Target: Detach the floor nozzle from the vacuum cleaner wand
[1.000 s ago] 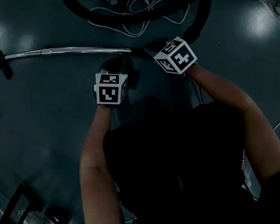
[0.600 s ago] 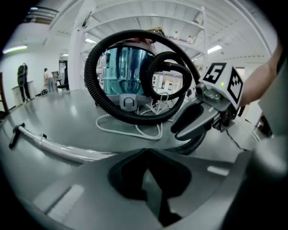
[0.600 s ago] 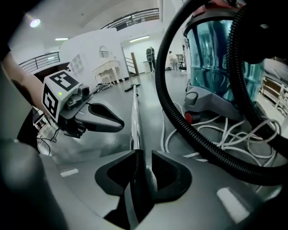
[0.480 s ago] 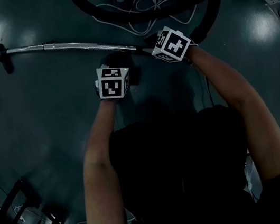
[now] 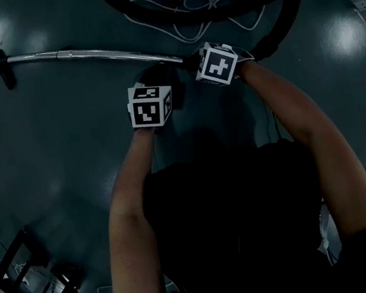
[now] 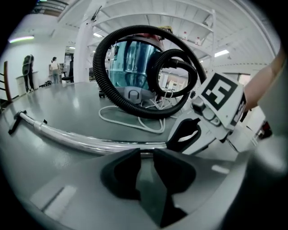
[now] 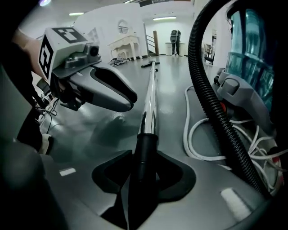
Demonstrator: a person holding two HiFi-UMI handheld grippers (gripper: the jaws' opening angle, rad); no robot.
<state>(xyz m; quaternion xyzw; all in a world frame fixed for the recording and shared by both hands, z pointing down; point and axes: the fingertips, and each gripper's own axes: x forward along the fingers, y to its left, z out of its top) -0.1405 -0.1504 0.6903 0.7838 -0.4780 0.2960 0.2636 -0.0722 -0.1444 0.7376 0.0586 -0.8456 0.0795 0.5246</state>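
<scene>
Black hose (image 6: 100, 72) looped behind wand (image 7: 150, 99), white cord (image 7: 187, 134) tangled inside — canister (image 6: 130, 63) beyond

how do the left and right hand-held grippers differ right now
Gap: the left hand-held gripper has its jaws a narrow slot apart; the right hand-held gripper has them wide.
Contents: the left is empty, the shiny chrome vacuum wand lying just past its tips; the right straddles that wand's black plastic cuff.
Shared: both have just been opening their jaws, and both sit by the same end of the wand.
</scene>
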